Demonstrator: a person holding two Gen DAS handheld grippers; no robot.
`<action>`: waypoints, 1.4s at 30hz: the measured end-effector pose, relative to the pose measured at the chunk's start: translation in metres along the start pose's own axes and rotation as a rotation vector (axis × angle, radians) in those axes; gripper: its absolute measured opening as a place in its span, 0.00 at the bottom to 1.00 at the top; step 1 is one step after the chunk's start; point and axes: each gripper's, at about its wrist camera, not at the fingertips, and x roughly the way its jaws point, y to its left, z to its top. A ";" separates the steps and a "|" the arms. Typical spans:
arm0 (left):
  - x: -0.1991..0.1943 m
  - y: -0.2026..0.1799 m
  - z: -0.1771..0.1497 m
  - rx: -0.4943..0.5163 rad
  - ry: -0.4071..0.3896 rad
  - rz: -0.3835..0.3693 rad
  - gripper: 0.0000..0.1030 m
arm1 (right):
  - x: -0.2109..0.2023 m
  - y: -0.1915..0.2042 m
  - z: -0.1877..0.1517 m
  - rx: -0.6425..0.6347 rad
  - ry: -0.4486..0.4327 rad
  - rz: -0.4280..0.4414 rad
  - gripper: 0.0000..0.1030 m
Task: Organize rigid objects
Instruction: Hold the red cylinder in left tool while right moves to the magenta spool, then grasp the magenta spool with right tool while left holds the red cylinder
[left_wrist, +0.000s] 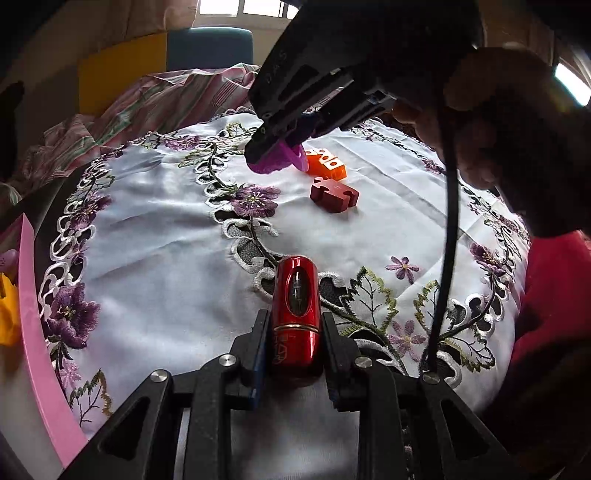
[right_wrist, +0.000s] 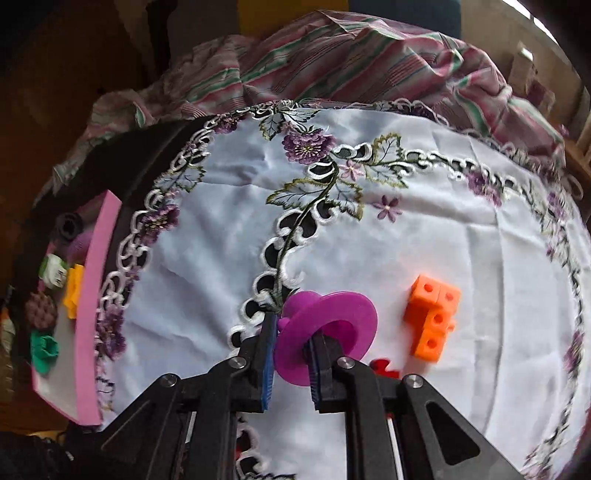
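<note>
A red cylinder (left_wrist: 295, 310) is clamped between the closed fingers of the left gripper (left_wrist: 295, 332), low over the white embroidered cloth (left_wrist: 155, 236). Farther off, a purple ring (right_wrist: 325, 332) is pinched in the right gripper (right_wrist: 291, 347), its jaws closed on the rim. Just right of it, orange blocks (right_wrist: 432, 321) and a dark red piece (left_wrist: 334, 194) are seen lying on the cloth. A pink tray (right_wrist: 99, 280) of small items is set at the left edge.

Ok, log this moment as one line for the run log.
left gripper: shut on red cylinder | right gripper: shut on purple ring piece | orange blocks: on tablecloth
</note>
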 end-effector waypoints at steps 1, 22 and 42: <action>-0.001 -0.001 -0.001 0.007 -0.002 0.006 0.26 | 0.001 0.002 -0.006 0.009 0.002 0.009 0.13; -0.023 0.005 -0.006 -0.062 0.047 0.037 0.25 | 0.025 -0.013 -0.032 0.063 -0.008 0.046 0.15; -0.053 0.008 0.000 -0.085 -0.008 0.070 0.25 | 0.029 -0.003 -0.032 -0.026 -0.026 -0.013 0.15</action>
